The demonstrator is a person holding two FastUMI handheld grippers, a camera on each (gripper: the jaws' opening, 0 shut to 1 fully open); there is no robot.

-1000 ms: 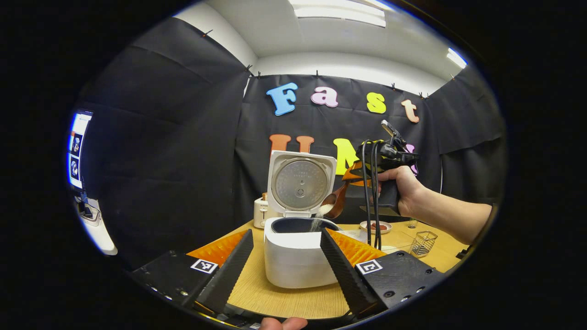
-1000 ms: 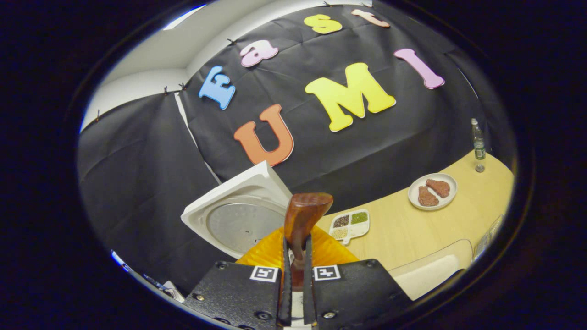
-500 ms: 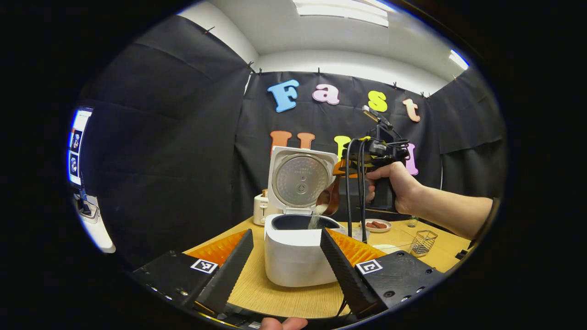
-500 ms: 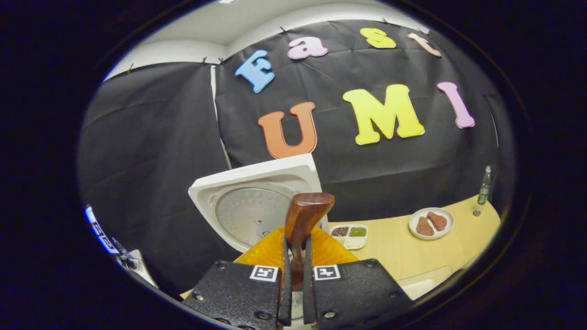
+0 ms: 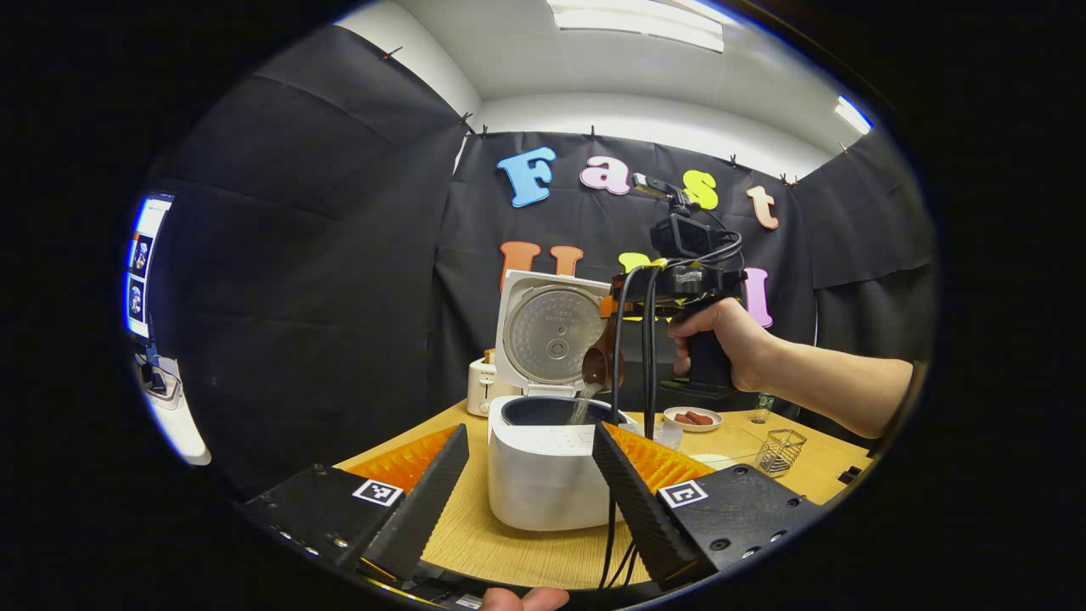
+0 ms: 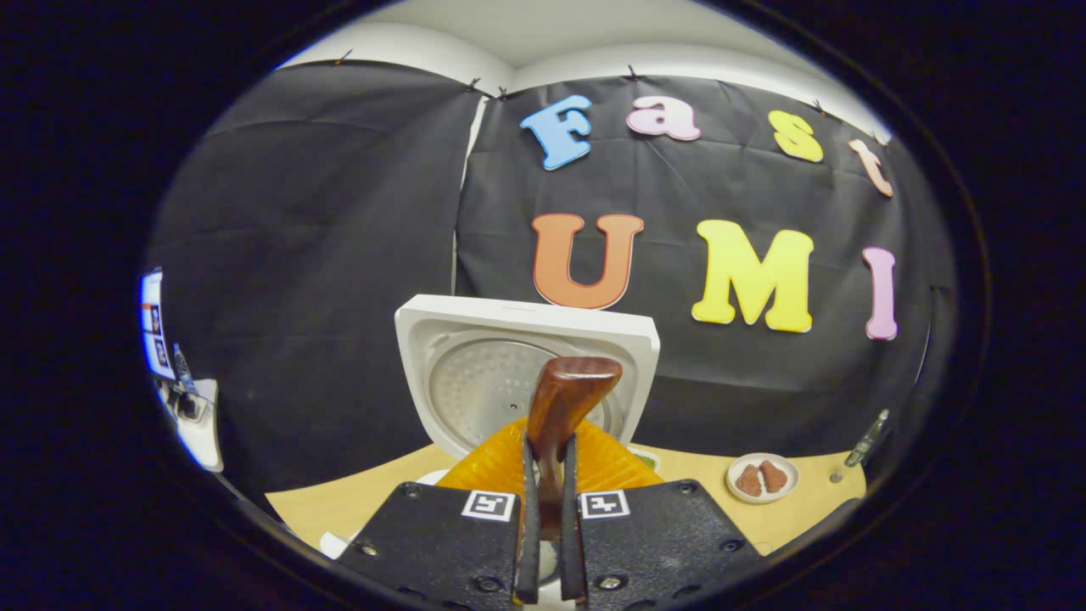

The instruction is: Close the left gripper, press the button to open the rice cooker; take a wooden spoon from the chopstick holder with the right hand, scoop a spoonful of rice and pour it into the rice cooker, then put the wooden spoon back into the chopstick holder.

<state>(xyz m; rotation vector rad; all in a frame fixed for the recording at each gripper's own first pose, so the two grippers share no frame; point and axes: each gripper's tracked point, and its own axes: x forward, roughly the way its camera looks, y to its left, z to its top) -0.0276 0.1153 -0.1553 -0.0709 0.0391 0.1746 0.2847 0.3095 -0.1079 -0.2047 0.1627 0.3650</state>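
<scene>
Left claw (image 5: 528, 475): fingers spread, idle low before the rice cooker (image 5: 543, 471) on the surface (image 5: 509, 552). Rice cooker: lid (image 5: 553, 333) upright, so the button step is done. Right claw (image 6: 543, 518): pinching the wooden spoon (image 6: 560, 407), tipped over the pot, rice (image 5: 582, 406) falling in. Chopstick holder (image 5: 780, 450): far right, well apart. Left: finish pouring, return spoon.
</scene>
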